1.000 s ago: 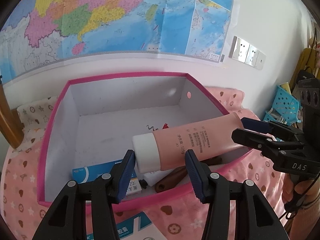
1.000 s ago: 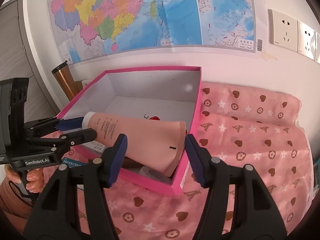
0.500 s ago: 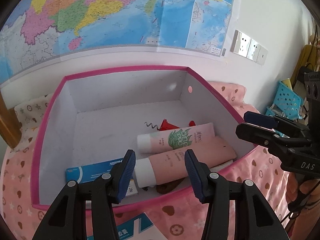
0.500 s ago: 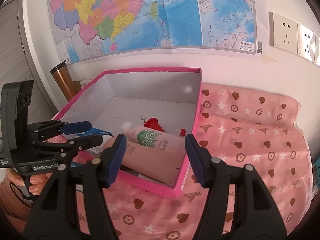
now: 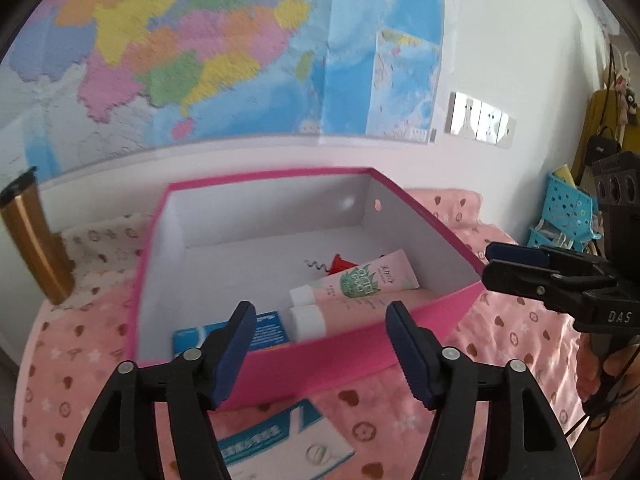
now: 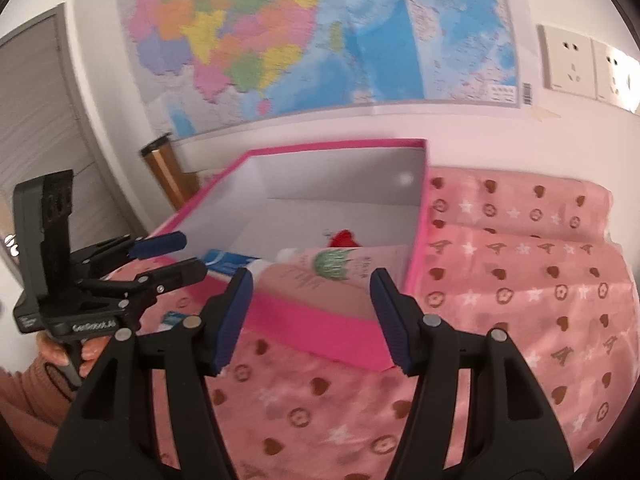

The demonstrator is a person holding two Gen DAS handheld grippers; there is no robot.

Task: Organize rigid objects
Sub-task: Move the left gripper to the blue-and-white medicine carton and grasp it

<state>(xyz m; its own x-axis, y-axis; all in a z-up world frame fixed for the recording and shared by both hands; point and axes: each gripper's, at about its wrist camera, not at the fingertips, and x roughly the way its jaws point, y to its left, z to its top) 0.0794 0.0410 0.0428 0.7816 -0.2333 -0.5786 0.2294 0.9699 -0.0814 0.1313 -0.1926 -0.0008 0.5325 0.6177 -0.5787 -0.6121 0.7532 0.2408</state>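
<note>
Both tubes (image 5: 352, 284) were lying inside the pink box (image 5: 280, 364). Left tongs (image 5: 320, 354) had just been opening, nothing between them; right tongs (image 6: 311, 316) hung released and empty too. The flat carton (image 5: 280, 440) left on the bed looked light and stiff, so I'd pinch its long edges.
</note>
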